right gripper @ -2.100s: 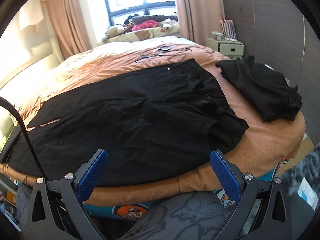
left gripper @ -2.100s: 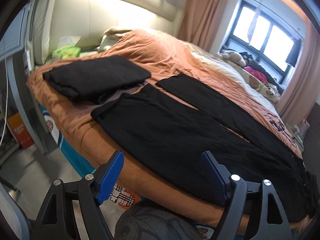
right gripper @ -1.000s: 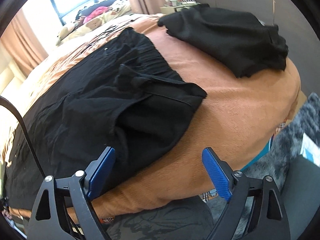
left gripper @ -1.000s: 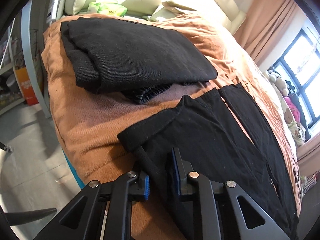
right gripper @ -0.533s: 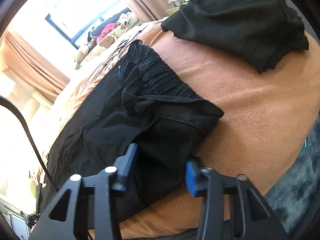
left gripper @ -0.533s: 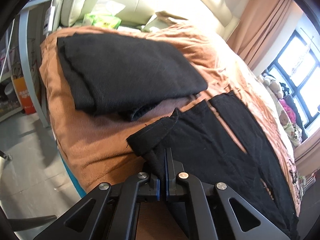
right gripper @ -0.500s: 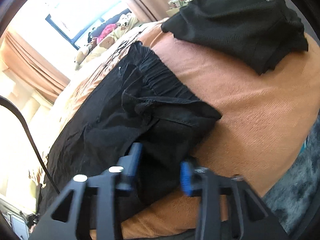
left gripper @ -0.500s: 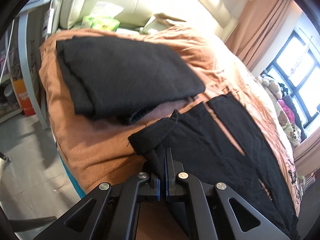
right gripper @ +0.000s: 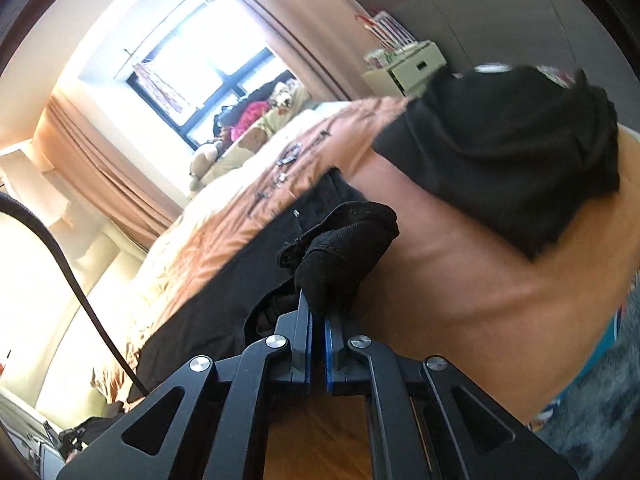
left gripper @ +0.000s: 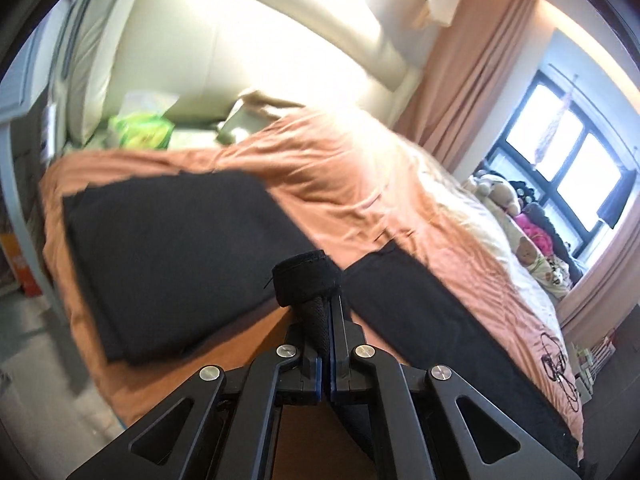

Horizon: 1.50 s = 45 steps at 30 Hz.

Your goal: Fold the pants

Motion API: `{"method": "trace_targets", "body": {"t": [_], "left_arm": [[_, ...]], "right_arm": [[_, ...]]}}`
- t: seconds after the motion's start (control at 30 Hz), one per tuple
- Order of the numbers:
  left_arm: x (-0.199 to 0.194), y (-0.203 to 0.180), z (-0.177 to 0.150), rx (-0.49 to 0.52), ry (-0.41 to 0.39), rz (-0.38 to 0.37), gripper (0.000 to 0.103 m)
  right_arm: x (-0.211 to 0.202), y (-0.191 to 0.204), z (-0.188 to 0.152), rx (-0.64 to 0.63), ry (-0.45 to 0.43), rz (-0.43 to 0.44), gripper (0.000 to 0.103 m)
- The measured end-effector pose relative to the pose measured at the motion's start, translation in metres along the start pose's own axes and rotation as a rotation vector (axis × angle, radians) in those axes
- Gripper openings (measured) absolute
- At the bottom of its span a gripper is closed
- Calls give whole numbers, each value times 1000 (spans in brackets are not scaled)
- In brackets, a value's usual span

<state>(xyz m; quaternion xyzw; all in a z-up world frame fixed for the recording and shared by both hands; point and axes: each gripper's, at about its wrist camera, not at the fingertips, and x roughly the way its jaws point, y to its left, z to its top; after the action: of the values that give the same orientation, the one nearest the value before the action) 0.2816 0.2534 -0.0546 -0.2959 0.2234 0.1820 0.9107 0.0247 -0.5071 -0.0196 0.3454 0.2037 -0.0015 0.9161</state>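
The left gripper (left gripper: 325, 320) is clamped on the hem of the pants (left gripper: 420, 312), lifted off the bed (left gripper: 360, 184). The right gripper (right gripper: 318, 316) has just closed and pinches the bunched waistband. Either thin pinch could slip as the cloth's weight comes on. Two seconds ago both gaped over flat pants.

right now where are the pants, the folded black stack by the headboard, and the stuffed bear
pants (left gripper: 432, 320), left wrist view, on the far leg lying flat on the bed
folded black stack (left gripper: 176, 256), left wrist view, middle of its top layer
stuffed bear (left gripper: 498, 194), left wrist view, on its head
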Motion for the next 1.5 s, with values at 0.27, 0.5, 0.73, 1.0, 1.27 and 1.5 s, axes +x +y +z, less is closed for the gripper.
{"method": "trace_targets", "body": {"t": [0.27,0.5,0.73,1.0,1.27,1.5], "left_arm": [[6,-37,33,49,-34,-44,2],[31,-62,52,82,-20,-54,2],[64,-86,68,118,-2,-47,2],[112,-122,82,175,33,-36,2],[173,-150,81,195,93,-8,2],[238,-167,73,208,179,35,2]], "right_arm": [[16,15,8,-30,-26,-3,1],[46,33,13,-48,-46,-27,1],[70,43,27,-50,-49,-15,1],[110,49,43,-11,-27,-66,1],[157,55,50,77,8,-135,1],[200,64,61,102,47,-201,1]]}}
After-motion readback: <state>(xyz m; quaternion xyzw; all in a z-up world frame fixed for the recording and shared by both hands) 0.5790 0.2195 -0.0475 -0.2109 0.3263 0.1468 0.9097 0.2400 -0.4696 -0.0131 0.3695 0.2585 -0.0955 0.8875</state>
